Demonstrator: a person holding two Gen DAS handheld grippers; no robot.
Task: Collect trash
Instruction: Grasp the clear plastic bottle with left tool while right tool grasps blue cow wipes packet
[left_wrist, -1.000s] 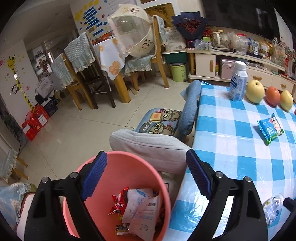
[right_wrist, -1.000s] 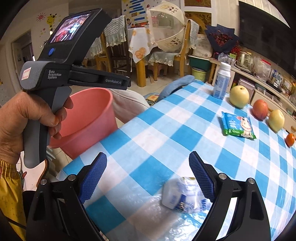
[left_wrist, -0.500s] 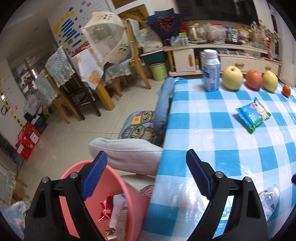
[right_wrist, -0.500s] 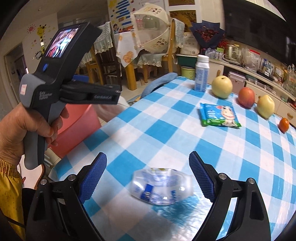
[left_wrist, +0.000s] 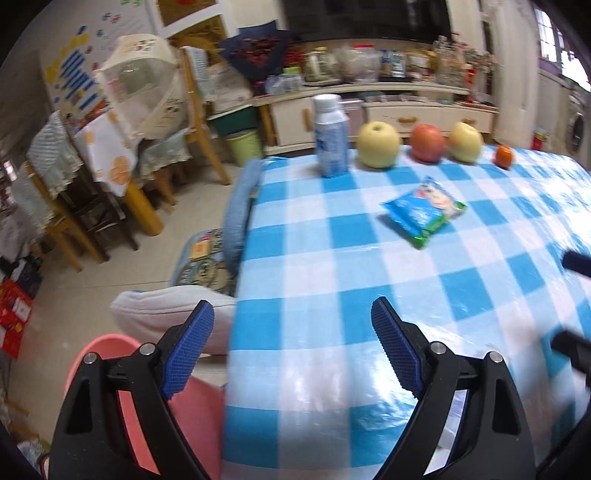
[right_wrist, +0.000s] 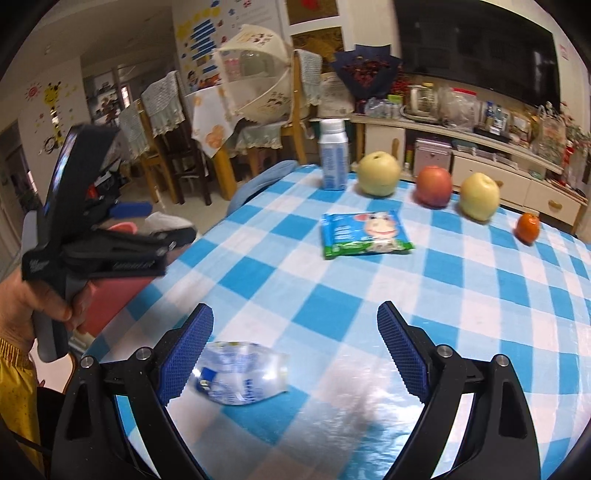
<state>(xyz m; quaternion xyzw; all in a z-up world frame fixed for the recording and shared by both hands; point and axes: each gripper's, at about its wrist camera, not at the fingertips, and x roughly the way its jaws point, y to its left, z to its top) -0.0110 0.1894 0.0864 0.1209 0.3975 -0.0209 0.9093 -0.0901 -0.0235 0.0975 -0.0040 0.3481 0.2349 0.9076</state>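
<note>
Because the pink bin (left_wrist: 107, 373) sits low beside the table (left_wrist: 369, 295), trash can probably be dropped into it with a short reach, and in the left wrist view it shows just under the left gripper (left_wrist: 291, 350). That gripper has its blue pads far apart and nothing between them. It hangs over the table's near edge. Farther off, a blue snack packet (left_wrist: 424, 212) lies flat, with its long side running from near left to far right. A white bottle (left_wrist: 330, 136) stands upright by a row of fruit (left_wrist: 378, 146); these look like food to keep, not trash. In the right wrist view, the right gripper (right_wrist: 295, 354) is also spread wide and holds nothing. A squashed clear bottle (right_wrist: 242, 373) lies on its side, touching or just behind the left pad. Its long way runs left to right across the view, so it looks like the next thing to grab. I cannot tell which end is the top. A hand (right_wrist: 33, 306) holds the other tool near the bin.
</note>
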